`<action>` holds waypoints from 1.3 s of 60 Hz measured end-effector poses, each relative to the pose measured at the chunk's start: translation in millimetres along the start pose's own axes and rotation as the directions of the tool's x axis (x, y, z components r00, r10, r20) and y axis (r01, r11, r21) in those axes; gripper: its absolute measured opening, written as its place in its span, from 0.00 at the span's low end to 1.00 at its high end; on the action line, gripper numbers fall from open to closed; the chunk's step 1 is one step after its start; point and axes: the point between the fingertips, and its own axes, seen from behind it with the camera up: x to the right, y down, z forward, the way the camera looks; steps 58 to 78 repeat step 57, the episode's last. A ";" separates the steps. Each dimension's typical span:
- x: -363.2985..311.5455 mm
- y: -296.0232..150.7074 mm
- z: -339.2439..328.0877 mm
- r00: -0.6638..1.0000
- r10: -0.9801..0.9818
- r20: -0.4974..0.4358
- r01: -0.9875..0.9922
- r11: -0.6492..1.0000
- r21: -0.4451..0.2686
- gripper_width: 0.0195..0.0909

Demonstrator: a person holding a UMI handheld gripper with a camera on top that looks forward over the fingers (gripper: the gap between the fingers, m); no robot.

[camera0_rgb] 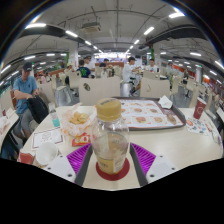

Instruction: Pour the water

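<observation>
Standing upright on the white table [170, 150], the capped clear bottle [110, 138] sits between the gripper [111, 160] pads, long axis vertical; fingers appear clenched on its sides. Small white cup [47, 153] sits left, near.

— Bright, even light is thrown down from the rows of ceiling lamps [72, 34], and each strip is blown out to plain white.

— Glare is caught on the pale table [175, 145]; shadows there are kept soft and short.

— Straight lines are bent hard toward the rim by the wide lens.

— The bottle [110, 140] is rendered sharp; the far hall is smeared, details lost.
</observation>
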 end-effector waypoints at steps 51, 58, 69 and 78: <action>38.7 -16.8 -247.6 0.984 0.039 -0.172 -0.059 0.992 -0.110 0.91; 41.9 -13.4 -250.6 0.984 0.038 -0.172 -0.058 0.992 -0.112 0.92; 41.9 -13.4 -250.6 0.984 0.038 -0.172 -0.058 0.992 -0.112 0.92; 41.9 -13.4 -250.6 0.984 0.038 -0.172 -0.058 0.992 -0.112 0.92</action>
